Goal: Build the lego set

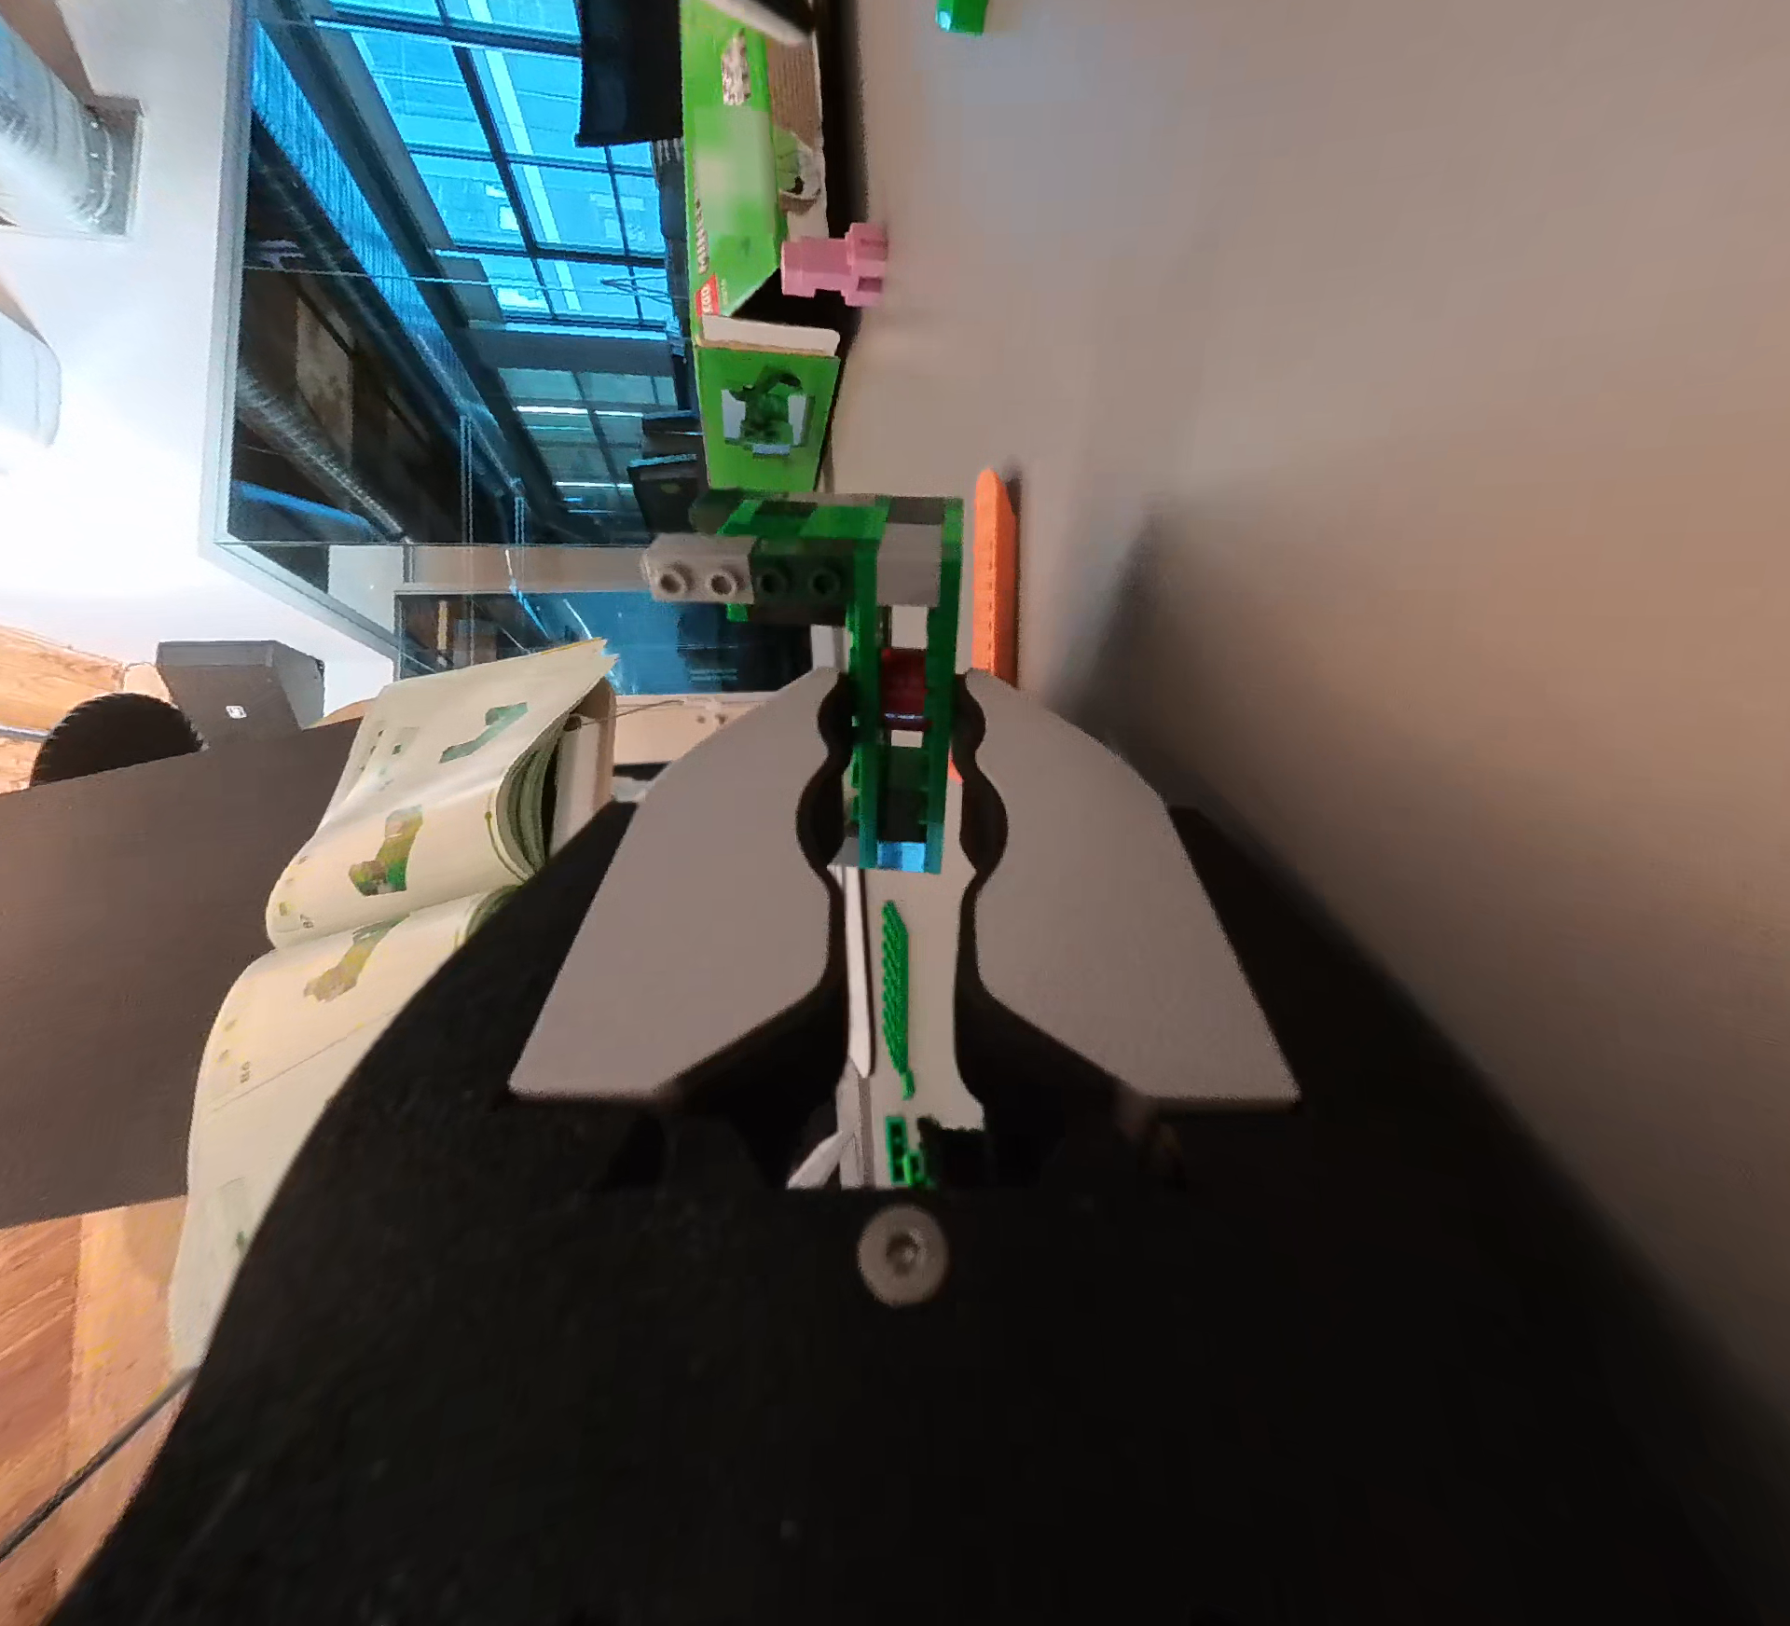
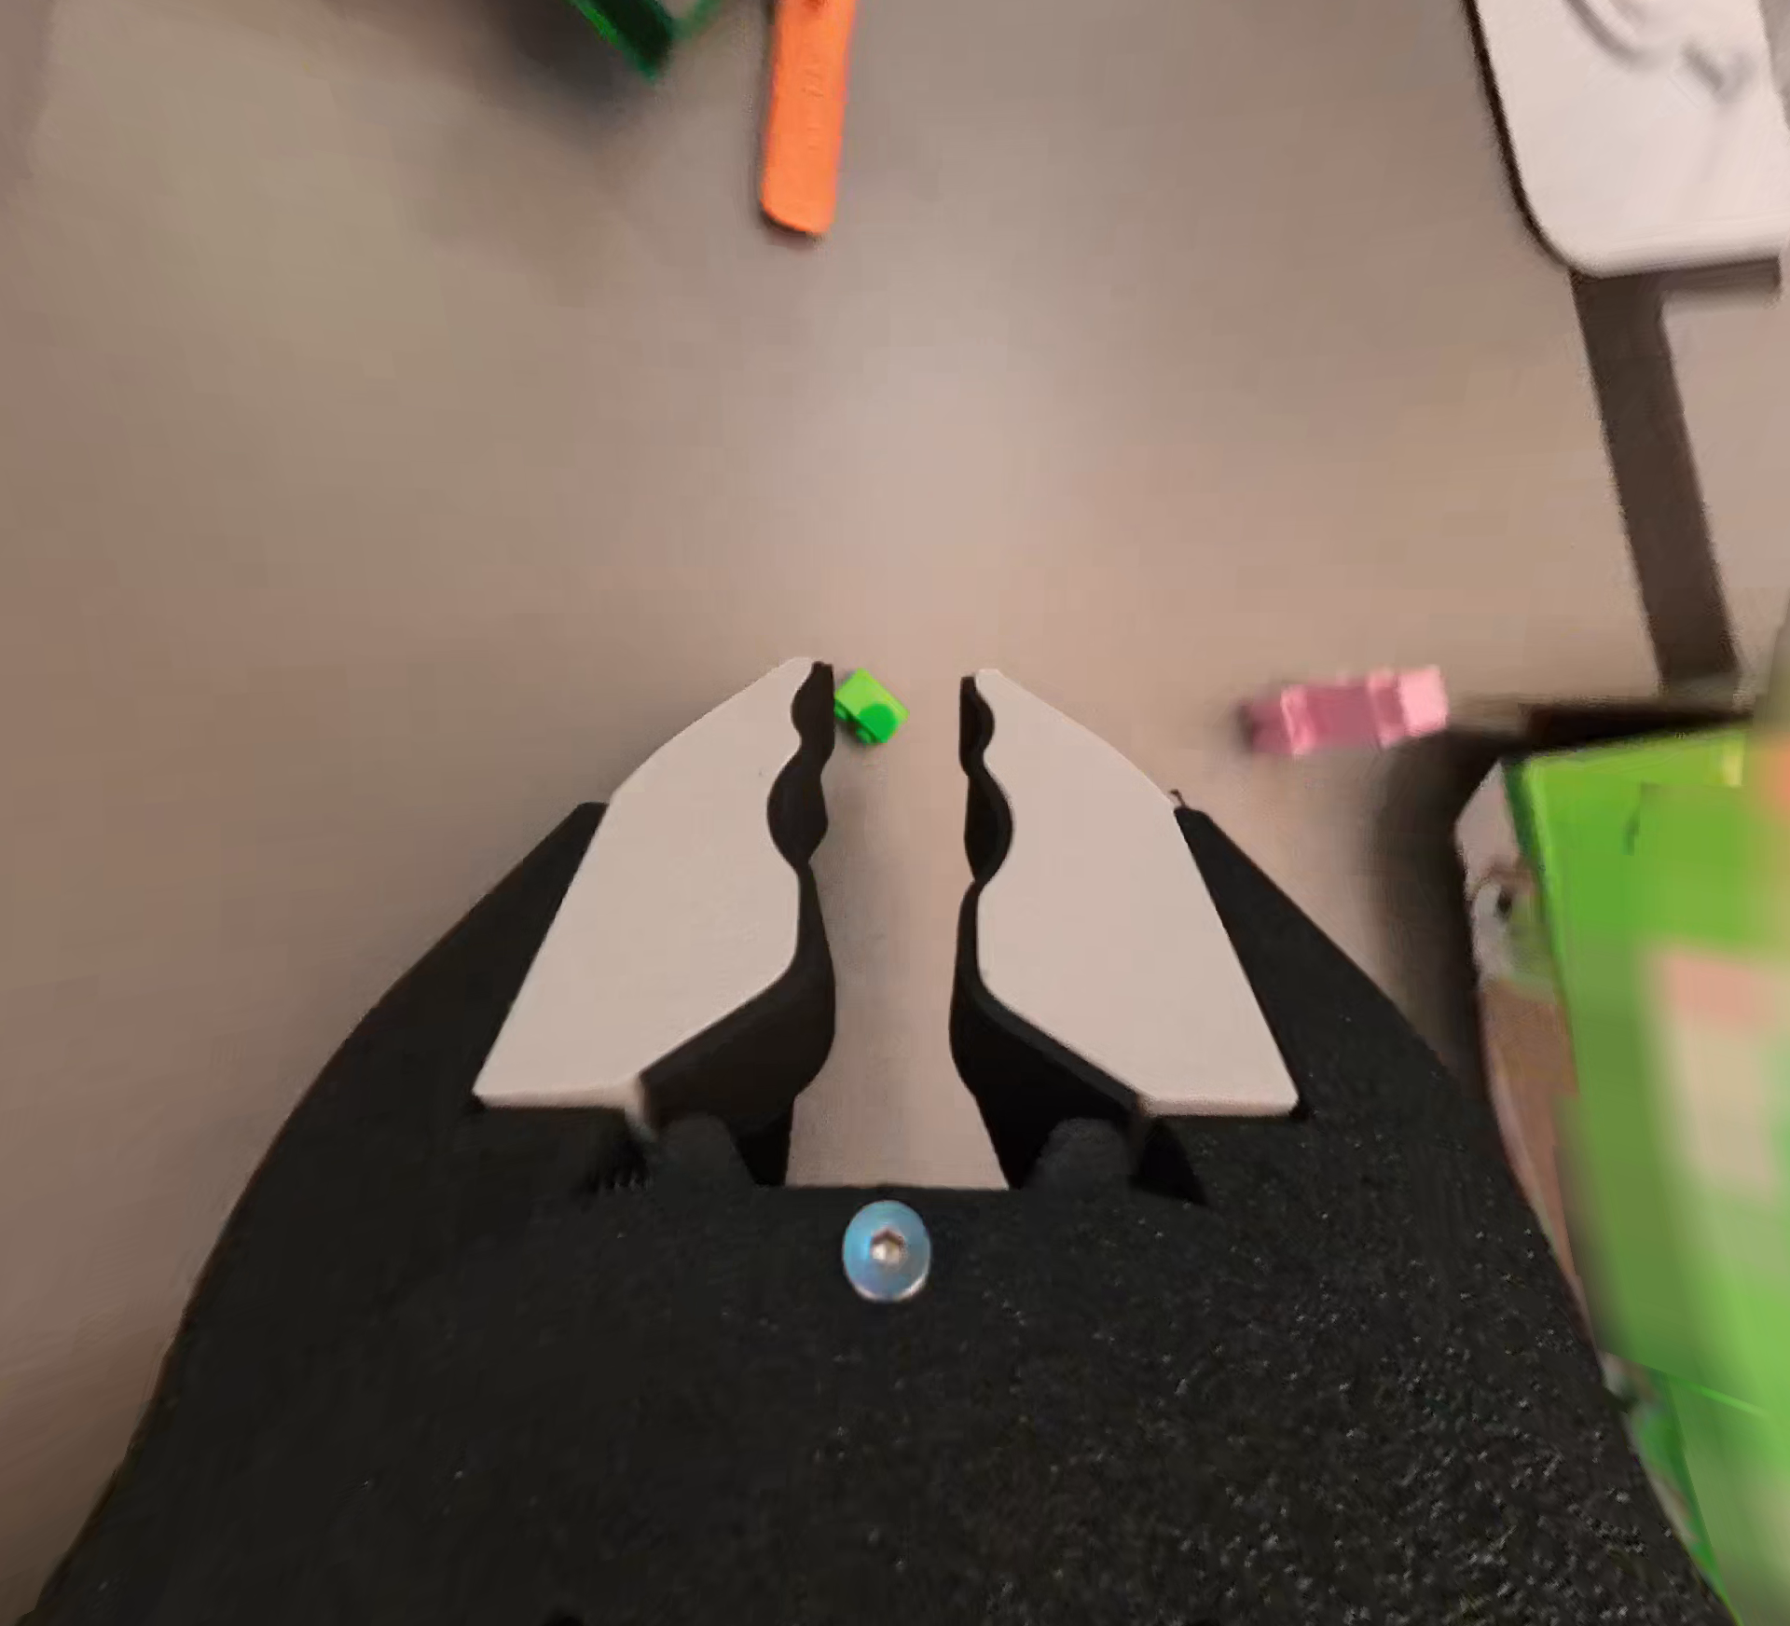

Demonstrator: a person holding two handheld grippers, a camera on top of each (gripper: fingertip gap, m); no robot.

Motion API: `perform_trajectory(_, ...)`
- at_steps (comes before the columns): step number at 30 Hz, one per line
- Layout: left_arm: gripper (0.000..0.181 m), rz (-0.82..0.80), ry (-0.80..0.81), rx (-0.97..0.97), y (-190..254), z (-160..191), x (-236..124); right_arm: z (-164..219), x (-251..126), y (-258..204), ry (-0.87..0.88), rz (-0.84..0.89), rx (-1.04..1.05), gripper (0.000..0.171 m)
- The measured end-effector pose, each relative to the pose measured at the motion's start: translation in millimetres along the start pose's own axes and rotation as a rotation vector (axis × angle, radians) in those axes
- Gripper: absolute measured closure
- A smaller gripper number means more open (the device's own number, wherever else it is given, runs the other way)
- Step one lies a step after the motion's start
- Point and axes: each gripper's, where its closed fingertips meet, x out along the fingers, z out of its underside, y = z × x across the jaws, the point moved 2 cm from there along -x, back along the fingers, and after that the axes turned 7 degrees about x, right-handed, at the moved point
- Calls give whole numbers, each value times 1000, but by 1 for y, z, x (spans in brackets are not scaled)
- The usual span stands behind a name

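Two hand-held grippers share the work. The left hand-held gripper (image 1: 896, 742) is clamped on the green lego build (image 1: 896, 611), pinching its narrow stem while the wider head overhangs beyond the tips, lifted off the grey counter (image 1: 1404, 514). The right hand-held gripper (image 2: 896, 688) hovers with a narrow gap over a small green brick (image 2: 869, 708) lying loose on the counter, touching or just beside the left finger. That brick looks light, hard and slick, likely to skid or flip; squeezing its flat sides seems safest. The build is stiff, yet its joints could pop apart.
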Motion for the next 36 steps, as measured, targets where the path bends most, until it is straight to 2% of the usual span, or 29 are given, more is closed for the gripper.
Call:
perform_trajectory(3, 162, -3, 21, 3, 0, -5, -1, 5, 2, -7, 53, 45, 273, 144)
perform_trajectory(8, 162, -15, 80, 12, 0, -16, -6, 22, 10, -15, 66, 228, 450, 143)
perform_trajectory(13, 162, -13, 122, 22, 2, -23, -9, 23, 19, -9, 26, 249, 539, 141)
perform_trajectory(17, 162, -9, 141, 21, 3, -26, -12, 18, 25, -9, -31, 190, 488, 155)
perform_trajectory(21, 162, -6, 145, 28, 5, -26, -13, 19, 12, -15, -276, 82, 261, 155)
perform_trajectory(26, 162, -9, 157, 37, 6, -30, -15, 33, -21, -30, -860, -73, 82, 155)
perform_trajectory(29, 162, -5, 164, 36, 7, -32, -16, 40, -25, -39, -1100, -153, 17, 155)
perform_trajectory(33, 162, -3, 170, 42, 8, -34, -17, 36, -14, -49, -1142, -228, 17, 155)
perform_trajectory(36, 162, -1, 173, 38, 8, -34, -18, 31, -5, -51, -1087, -219, 11, 153)
